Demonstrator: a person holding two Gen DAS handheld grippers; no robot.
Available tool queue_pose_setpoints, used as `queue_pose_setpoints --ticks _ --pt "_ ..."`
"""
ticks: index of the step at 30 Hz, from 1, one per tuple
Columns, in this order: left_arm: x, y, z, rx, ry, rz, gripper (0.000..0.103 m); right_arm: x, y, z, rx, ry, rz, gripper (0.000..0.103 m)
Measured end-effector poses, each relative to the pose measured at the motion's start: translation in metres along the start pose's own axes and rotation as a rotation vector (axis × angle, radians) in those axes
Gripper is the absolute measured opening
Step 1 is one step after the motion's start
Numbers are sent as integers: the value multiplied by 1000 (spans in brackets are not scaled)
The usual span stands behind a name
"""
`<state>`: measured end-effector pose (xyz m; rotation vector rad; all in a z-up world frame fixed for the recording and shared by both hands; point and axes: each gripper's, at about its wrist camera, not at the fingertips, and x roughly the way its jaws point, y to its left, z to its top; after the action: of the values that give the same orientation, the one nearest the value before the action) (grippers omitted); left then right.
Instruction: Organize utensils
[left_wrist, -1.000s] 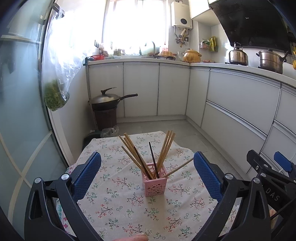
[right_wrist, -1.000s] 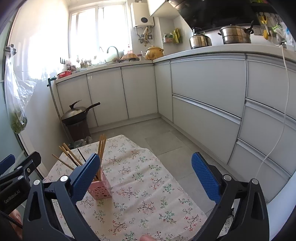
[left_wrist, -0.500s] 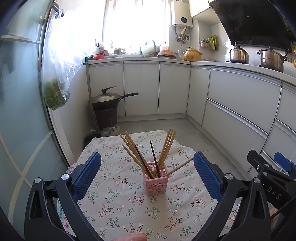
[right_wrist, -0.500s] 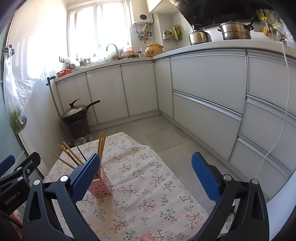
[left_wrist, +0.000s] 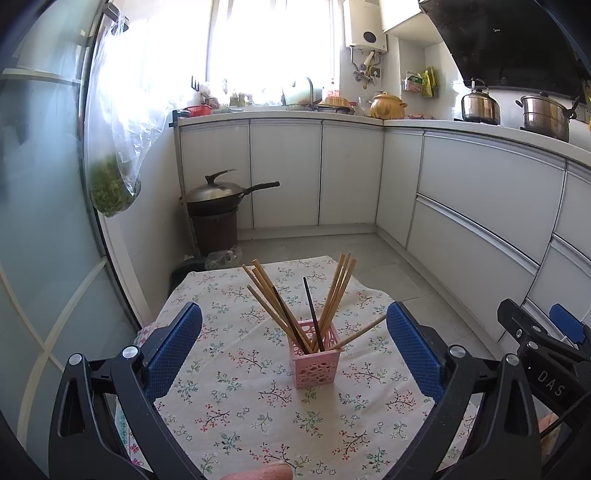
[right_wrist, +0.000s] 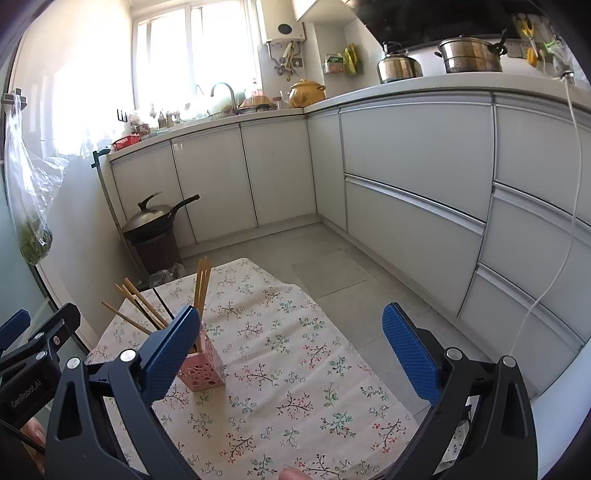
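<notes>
Left gripper (left_wrist: 294, 338) wide above tablecloth (left_wrist: 236, 406)

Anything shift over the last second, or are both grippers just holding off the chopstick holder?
Barely anything. The left gripper and right gripper both drifted slightly back and stay open, holding nothing. The pink holder and its chopsticks sit unchanged on the floral tablecloth.

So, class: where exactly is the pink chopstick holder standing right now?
The pink chopstick holder stands upright on the floral tablecloth, centred between the left gripper fingers in the left wrist view; in the right wrist view it sits lower left.
</notes>
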<state>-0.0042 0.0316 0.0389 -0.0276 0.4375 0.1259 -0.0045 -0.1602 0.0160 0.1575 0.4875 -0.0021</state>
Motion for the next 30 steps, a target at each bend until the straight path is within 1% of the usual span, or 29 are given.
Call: queue_pose_setpoints --ticks 30 --pt "3 2 -3 0 6 10 96 4 2 -5 3 23 9 96"
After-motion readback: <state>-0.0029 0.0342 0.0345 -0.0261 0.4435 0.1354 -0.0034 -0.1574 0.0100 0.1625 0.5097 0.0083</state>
